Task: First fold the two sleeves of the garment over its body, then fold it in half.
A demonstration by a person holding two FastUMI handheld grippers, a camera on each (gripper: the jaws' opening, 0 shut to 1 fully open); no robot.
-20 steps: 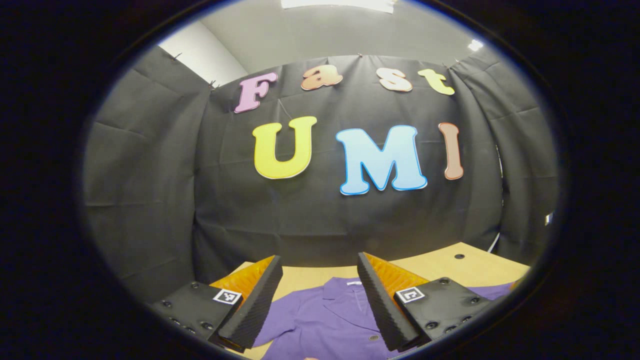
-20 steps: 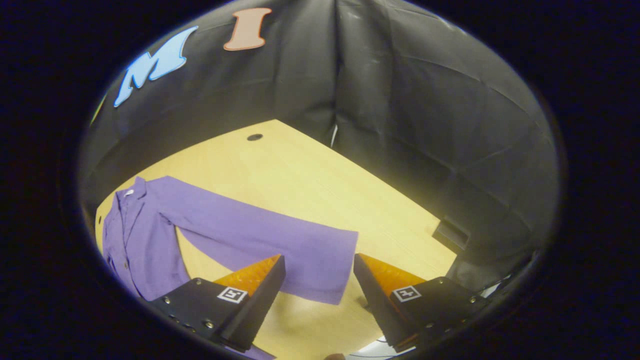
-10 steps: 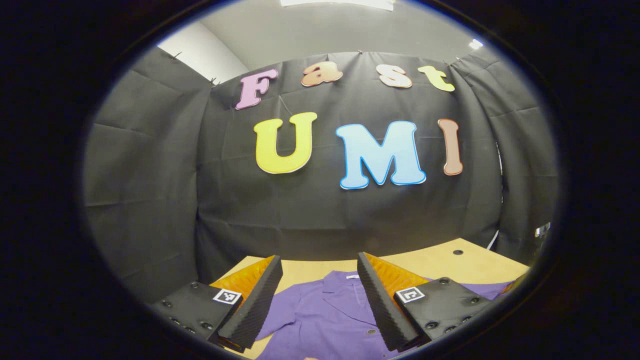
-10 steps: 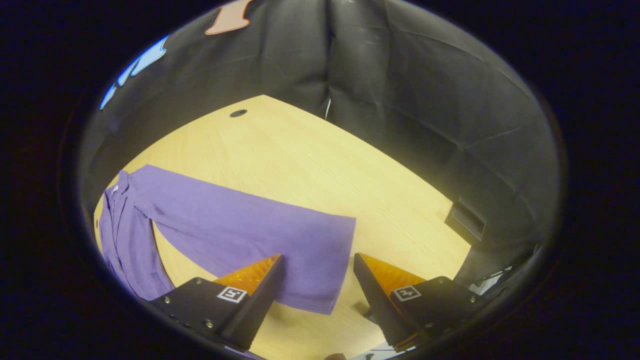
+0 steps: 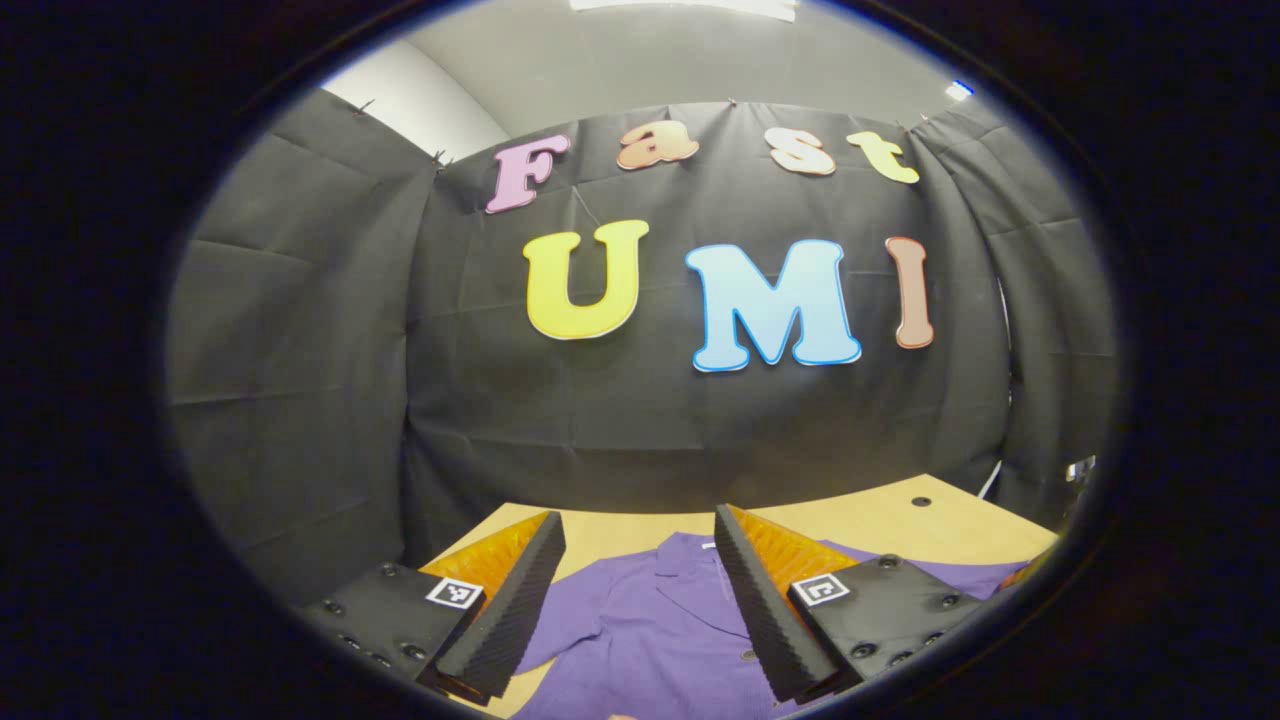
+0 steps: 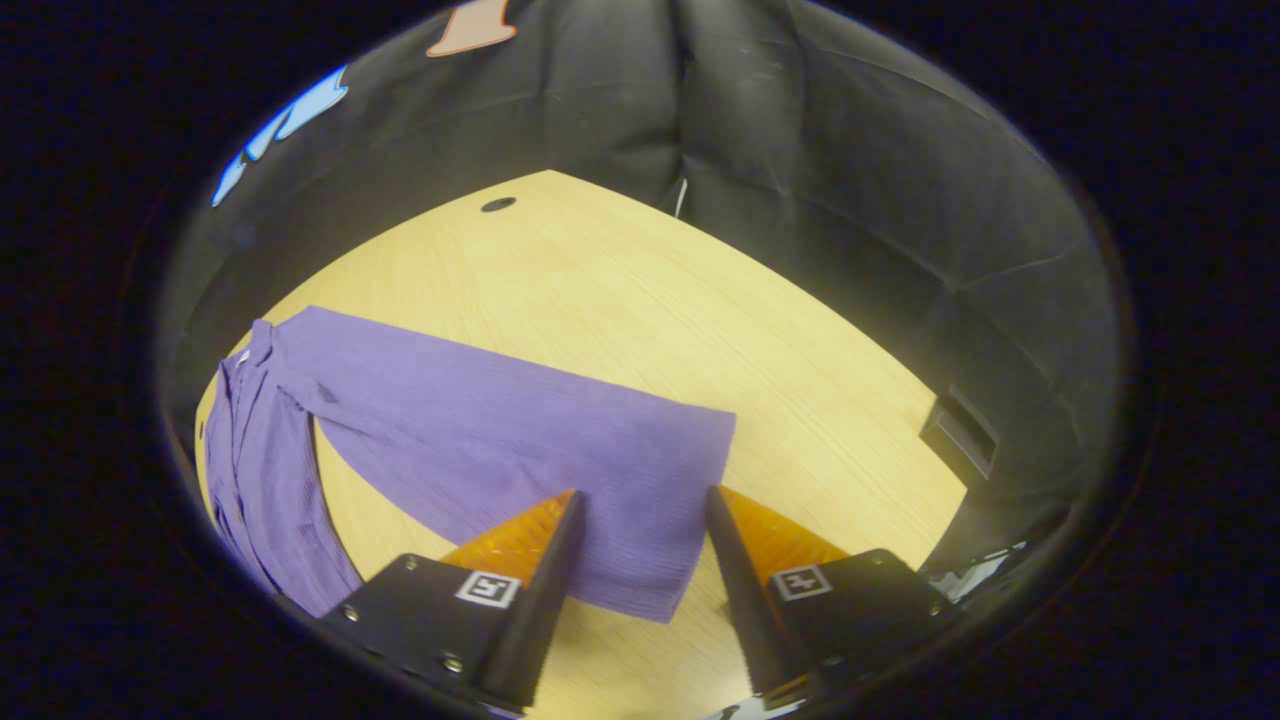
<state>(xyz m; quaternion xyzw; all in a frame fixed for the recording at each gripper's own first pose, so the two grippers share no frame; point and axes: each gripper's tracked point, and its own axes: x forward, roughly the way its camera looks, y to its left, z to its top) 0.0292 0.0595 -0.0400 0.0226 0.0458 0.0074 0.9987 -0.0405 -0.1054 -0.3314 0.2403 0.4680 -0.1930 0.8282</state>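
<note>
Above the purple shirt (image 6: 260, 440), both jaws stand released; right gripper (image 6: 640, 500) addresses the sleeve cuff (image 6: 660, 500). Step: first sleeve fold. Next: descend, pinch.

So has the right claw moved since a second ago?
Yes. In the right gripper view the right claw has closed in on the sleeve's cuff, and the table's grommet hole sits higher in the picture, so it has tipped downward.
</note>
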